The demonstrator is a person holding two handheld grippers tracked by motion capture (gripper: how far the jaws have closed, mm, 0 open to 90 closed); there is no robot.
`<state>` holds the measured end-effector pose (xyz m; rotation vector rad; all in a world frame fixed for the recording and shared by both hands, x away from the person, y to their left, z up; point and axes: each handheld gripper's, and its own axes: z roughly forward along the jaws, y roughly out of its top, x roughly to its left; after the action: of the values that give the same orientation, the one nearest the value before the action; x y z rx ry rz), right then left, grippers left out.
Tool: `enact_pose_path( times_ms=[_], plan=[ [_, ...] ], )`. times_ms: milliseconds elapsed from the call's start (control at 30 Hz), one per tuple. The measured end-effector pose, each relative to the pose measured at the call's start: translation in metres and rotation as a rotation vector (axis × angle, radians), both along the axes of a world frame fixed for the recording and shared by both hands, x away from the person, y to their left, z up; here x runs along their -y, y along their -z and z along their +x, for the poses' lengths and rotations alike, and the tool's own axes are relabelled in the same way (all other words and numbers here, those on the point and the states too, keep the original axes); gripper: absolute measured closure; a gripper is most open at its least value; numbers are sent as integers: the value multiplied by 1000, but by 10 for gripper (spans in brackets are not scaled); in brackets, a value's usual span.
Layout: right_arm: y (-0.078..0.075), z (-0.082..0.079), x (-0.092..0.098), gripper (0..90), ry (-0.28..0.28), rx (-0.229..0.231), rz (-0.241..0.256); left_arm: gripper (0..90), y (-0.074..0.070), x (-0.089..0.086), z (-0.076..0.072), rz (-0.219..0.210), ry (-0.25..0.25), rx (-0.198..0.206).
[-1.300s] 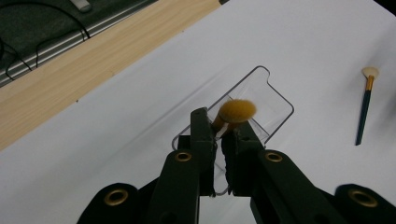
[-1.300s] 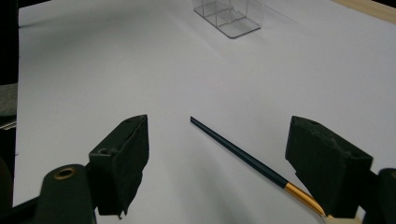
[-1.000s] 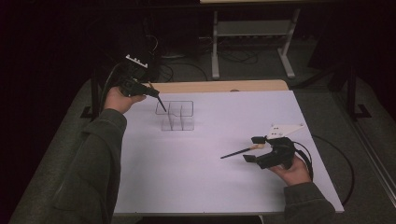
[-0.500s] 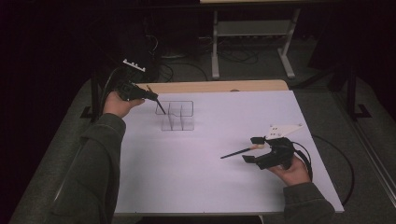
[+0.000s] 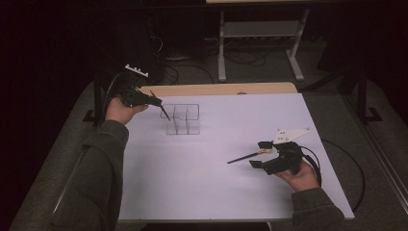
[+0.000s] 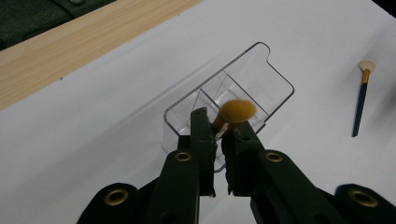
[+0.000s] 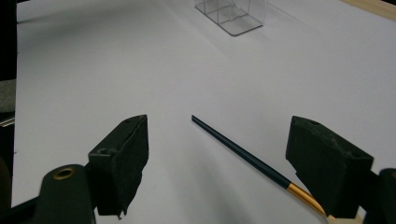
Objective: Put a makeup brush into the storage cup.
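Observation:
A clear plastic organizer (image 5: 183,120) with several compartments stands on the white sheet at the back left. My left gripper (image 5: 153,100) hovers just left of it, shut on a makeup brush (image 5: 164,112) whose dark handle slants down toward the organizer's left wall. In the left gripper view the jaws (image 6: 217,127) clamp that brush below its fluffy orange head (image 6: 237,111), above the organizer (image 6: 261,79). My right gripper (image 5: 260,154) rests open at the front right, astride a second brush (image 5: 244,157) lying flat. Its teal handle and gold ferrule (image 7: 243,155) lie between the spread jaws (image 7: 219,122).
The white sheet (image 5: 216,192) covers most of the table, with a bare wooden strip (image 5: 216,89) along the far edge. A metal stand (image 5: 260,33) and cables sit on the floor behind. The right gripper's cable (image 5: 346,163) loops off the table's right side.
The left hand has drifted slightly left and toward the person, still holding the brush beside the organizer. The right gripper and the lying brush have hardly moved.

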<state>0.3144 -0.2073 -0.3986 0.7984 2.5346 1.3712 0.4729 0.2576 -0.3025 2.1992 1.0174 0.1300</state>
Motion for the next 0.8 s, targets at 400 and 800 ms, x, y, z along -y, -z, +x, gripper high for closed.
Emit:
enact_pose_path(
  times_ms=[400,800],
  plan=[
    [1,1,-2,204,-7,1,-5,830,9,0,-3,-4,0,-11],
    [1,1,-2,205,-12,2,-6,829,16,4,-4,-7,-1,-19]
  ],
)
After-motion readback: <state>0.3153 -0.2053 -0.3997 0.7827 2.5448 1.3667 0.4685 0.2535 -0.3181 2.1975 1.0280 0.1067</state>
